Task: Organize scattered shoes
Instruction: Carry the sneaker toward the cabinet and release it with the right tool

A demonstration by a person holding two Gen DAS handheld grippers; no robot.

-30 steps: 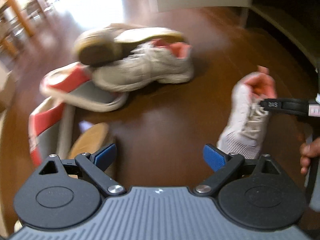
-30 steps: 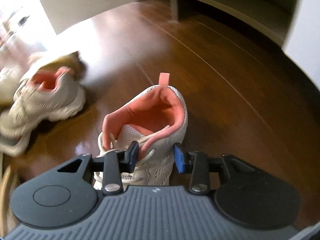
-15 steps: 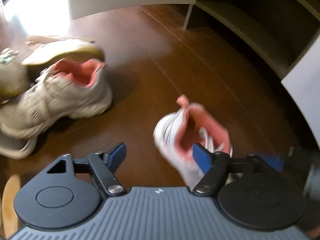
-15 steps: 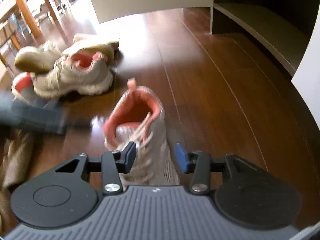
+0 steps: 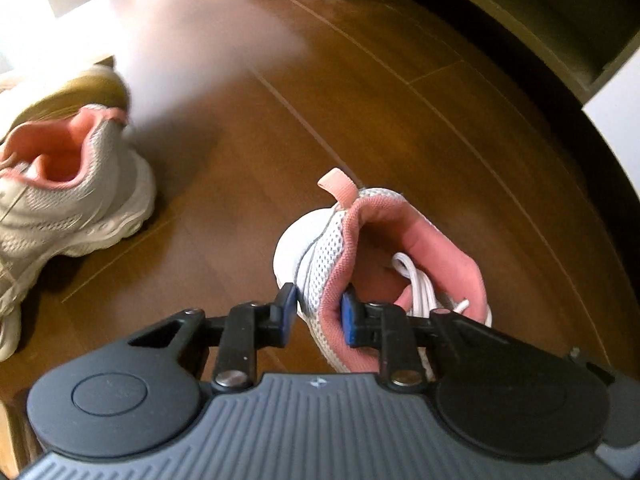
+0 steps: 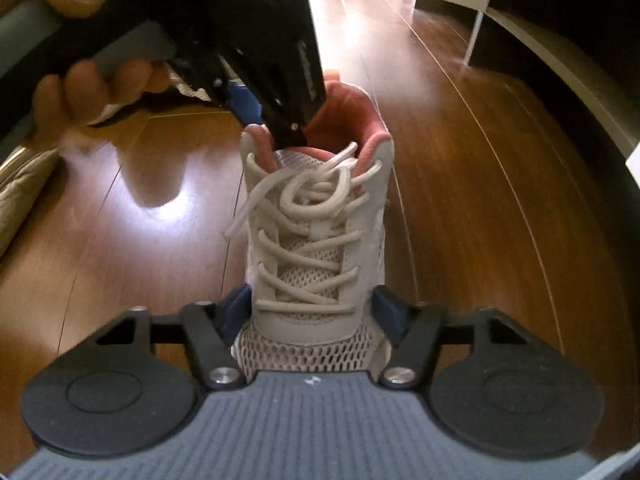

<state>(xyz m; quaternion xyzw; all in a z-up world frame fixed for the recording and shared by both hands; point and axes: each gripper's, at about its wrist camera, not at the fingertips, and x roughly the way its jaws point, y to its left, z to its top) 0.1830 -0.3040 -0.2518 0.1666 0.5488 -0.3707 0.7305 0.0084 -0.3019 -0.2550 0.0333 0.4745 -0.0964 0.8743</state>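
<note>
left tongs (image 5: 316, 312) closing on the sneaker's (image 5: 360, 248) pink collar; right tongs (image 6: 310, 312) opening, straddling its toe on the floor (image 5: 360, 80)

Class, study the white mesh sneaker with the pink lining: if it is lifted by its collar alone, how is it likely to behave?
The sneaker probably feels light, being mostly open mesh. Its padded pink collar looks soft, so it may buckle between the closing jaws of the left gripper. Held at the heel end only, the toe would likely sag, and the loose laces could dangle.
</note>
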